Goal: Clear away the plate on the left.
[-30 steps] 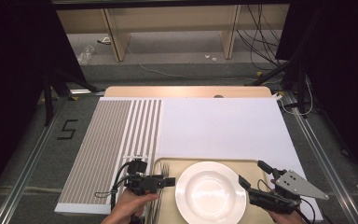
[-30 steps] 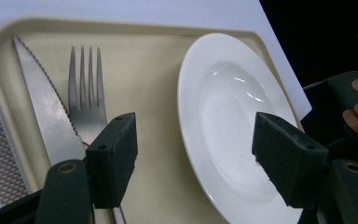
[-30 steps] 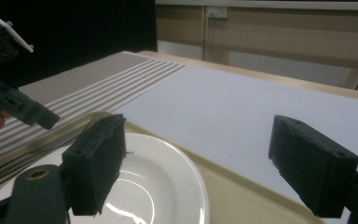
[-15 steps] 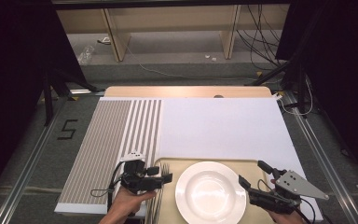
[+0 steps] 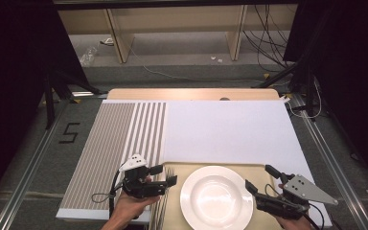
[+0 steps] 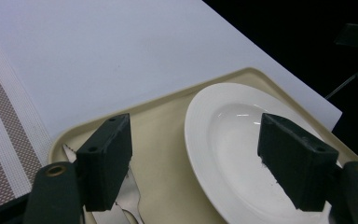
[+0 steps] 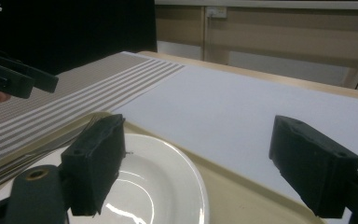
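White sheet covers tabletop (image 5: pixel 230 129), striped mat (image 5: pixel 115 143) at left. Beige tray (image 5: pixel 172 213) at near edge holds white plate (image 5: pixel 215 196) and cutlery (image 5: pixel 165 173). Left gripper (image 5: pixel 166 175), jaws wide and just opening, nothing between, over cutlery. Right gripper (image 5: pixel 261 179), jaws wide, empty, beside plate.

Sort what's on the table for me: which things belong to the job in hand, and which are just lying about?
In the job:
- white plate on the beige tray
- cutlery at the tray's left edge: a knife and forks
- left gripper, open above the cutlery; its jaws have just been opening, nothing between them
- right gripper, open beside the plate

Lying about:
- striped placemat
- white sheet
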Motion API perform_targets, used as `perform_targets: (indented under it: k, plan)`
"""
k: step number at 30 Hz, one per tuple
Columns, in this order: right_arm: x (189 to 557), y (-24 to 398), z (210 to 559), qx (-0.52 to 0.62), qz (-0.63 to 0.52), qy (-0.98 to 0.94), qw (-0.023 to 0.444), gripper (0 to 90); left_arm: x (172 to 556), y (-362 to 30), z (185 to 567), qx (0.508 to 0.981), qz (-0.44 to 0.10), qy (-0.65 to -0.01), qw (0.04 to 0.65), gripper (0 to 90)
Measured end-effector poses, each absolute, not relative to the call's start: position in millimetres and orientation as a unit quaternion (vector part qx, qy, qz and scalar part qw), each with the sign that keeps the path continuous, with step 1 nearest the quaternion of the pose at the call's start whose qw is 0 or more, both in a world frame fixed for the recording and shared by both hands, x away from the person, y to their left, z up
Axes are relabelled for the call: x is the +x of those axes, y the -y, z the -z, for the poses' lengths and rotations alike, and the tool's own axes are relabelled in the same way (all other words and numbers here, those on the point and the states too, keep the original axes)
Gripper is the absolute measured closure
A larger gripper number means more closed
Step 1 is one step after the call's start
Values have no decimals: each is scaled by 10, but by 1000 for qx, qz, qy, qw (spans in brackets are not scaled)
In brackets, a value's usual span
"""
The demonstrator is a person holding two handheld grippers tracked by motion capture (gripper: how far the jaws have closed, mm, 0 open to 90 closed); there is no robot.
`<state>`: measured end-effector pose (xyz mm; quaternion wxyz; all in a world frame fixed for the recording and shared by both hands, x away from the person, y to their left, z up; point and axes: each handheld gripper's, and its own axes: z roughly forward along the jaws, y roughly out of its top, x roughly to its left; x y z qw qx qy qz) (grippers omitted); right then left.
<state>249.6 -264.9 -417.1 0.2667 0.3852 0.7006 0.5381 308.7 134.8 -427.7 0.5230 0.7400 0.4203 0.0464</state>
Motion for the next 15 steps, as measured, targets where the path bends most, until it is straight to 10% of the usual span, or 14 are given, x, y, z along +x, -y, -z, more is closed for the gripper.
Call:
perform_targets:
  k: [15]
  plan:
    - [2496, 2654, 4166, 390, -539, -697, 267, 158, 3030, -1420, 4192, 725, -100, -388, 560, 235]
